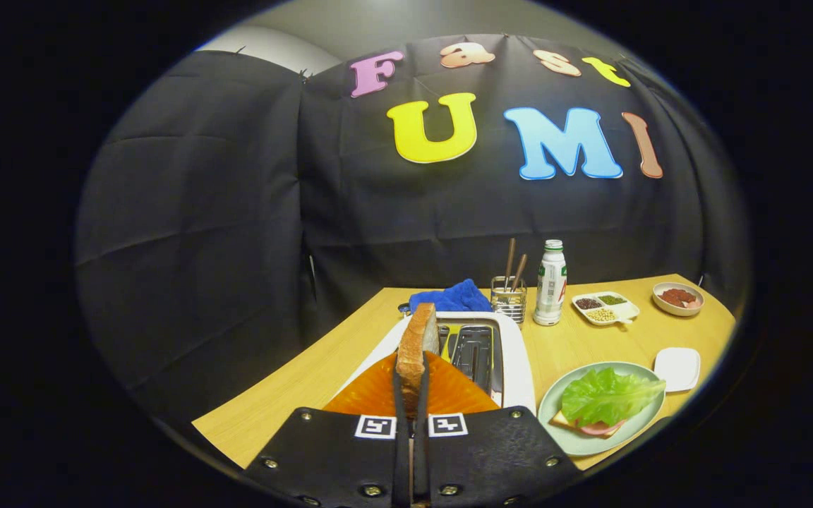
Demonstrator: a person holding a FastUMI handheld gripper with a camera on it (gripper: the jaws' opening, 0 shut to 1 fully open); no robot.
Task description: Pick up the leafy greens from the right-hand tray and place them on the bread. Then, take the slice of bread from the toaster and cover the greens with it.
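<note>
Golden-crusted bread slice [417,346] stands upright, pinched edge-on between my gripper [412,395] fingers, which are clenched on it just above the white toaster [512,360]. Off to the right I see the leafy greens [607,395] lying over the ham and bread on a pale green plate [576,441]. Beyond sit a bottle [550,282], a utensil holder [509,300] and a blue cloth [452,298] on the wooden table [293,395].

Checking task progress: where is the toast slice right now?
In the gripper view, the bread slice stands upright, clamped between the gripper jaws, over the toaster, left of the plate with the lettuce.
</note>
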